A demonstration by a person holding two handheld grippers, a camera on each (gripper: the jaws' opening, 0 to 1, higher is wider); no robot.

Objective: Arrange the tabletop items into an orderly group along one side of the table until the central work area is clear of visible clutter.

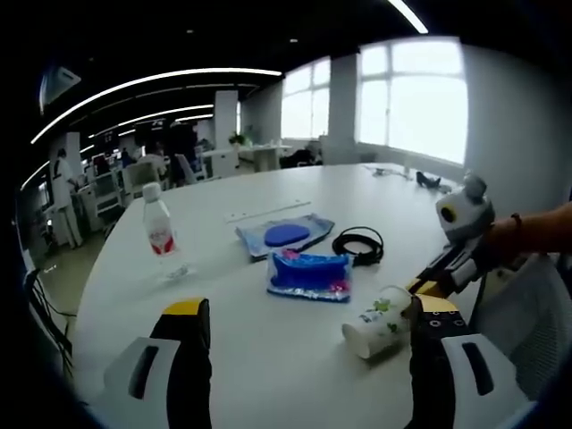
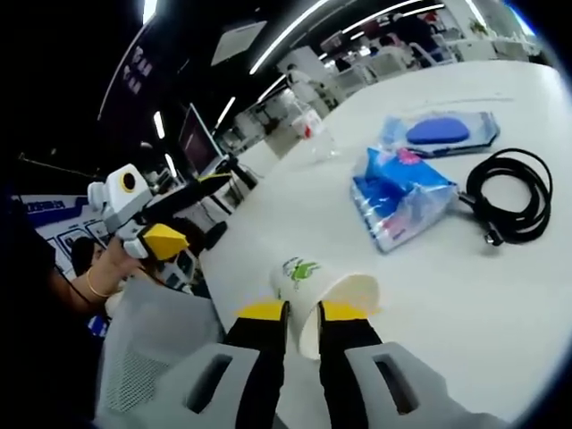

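Here the desk point(image 1: 295, 349) carries scattered clutter ahead of both tools. The right hand-held gripper point(image 2: 304, 313) has its jaws nearly closed on the rim of a tipped cup point(image 2: 313, 281). The left hand-held gripper point(image 1: 308, 313) hangs wide open, empty. Pack point(image 1: 310, 274), pouch point(image 1: 284, 234), cable point(image 1: 359, 245) and bottle point(image 1: 159, 228) lie beyond. Next, likely: carry the cup to one side.

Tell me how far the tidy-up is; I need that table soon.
Nothing looks grouped yet. In hand: the right gripper is pinching the rim of the tipped paper cup. Left: the water bottle, blue tissue pack, pouch with the blue disc and coiled black cable remain spread mid-table.
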